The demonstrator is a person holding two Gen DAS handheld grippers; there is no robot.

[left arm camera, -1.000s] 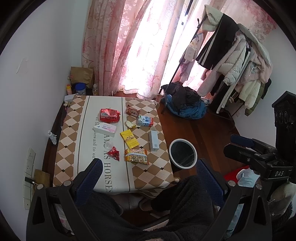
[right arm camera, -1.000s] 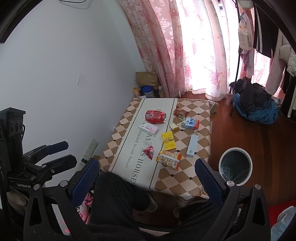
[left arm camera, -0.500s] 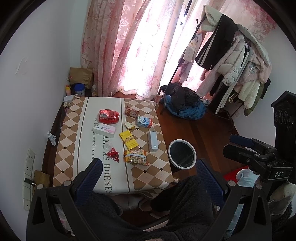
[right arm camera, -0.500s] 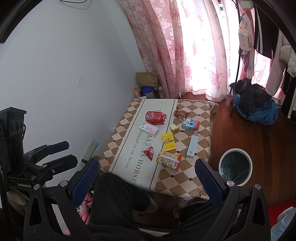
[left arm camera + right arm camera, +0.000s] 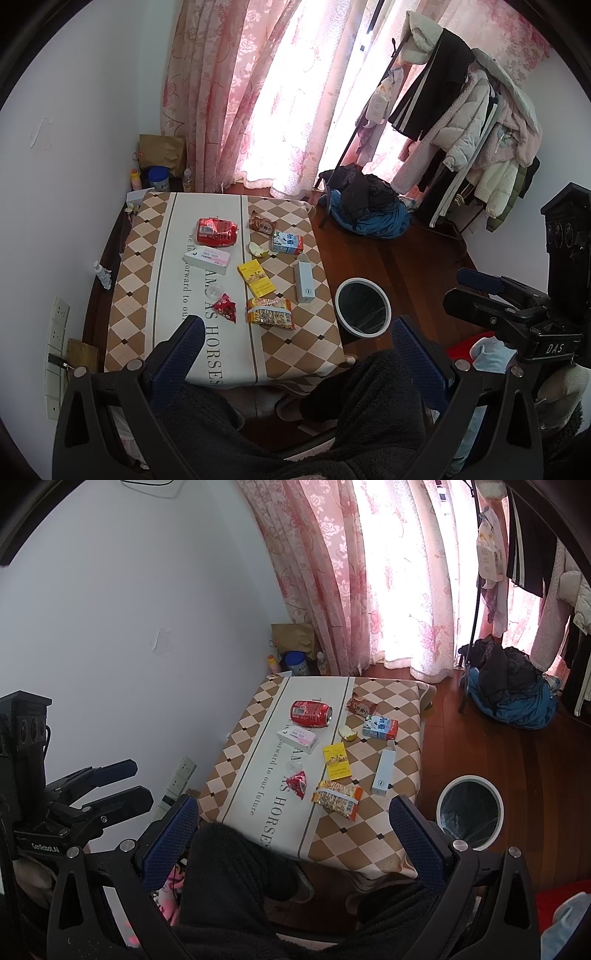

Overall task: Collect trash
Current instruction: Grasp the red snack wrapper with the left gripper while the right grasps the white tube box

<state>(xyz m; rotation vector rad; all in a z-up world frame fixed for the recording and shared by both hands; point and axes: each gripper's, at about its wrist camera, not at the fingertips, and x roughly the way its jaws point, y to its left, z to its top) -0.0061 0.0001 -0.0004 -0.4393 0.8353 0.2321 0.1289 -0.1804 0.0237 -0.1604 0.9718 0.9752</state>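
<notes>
Trash lies on a checkered low table (image 5: pixel 166 258) (image 5: pixel 266 746): a red can (image 5: pixel 216 231) (image 5: pixel 311 713), a milk carton (image 5: pixel 287 243) (image 5: pixel 380 727), a white-pink box (image 5: pixel 207 258), a yellow box (image 5: pixel 255 277) (image 5: pixel 337 760), a long white box (image 5: pixel 304 282), a red wrapper (image 5: pixel 226 308), an orange snack bag (image 5: pixel 270 313) (image 5: pixel 337 798). A white-rimmed bin (image 5: pixel 360 290) (image 5: pixel 469 777) stands on the floor right of the table. My left gripper (image 5: pixel 299 347) and right gripper (image 5: pixel 293 834) hang open and empty, high above the table's near edge.
A person's dark-clad legs fill the bottom of both views. A clothes rack (image 5: pixel 461 110) and a pile of clothes (image 5: pixel 369 210) stand right of the table. Pink curtains (image 5: pixel 258 92) hang behind. Bottles and a paper bag (image 5: pixel 162 151) sit in the far corner. A wall (image 5: pixel 129 627) runs along the left.
Both views have barely shifted. Nothing on the table has moved, and both grippers stay open.
</notes>
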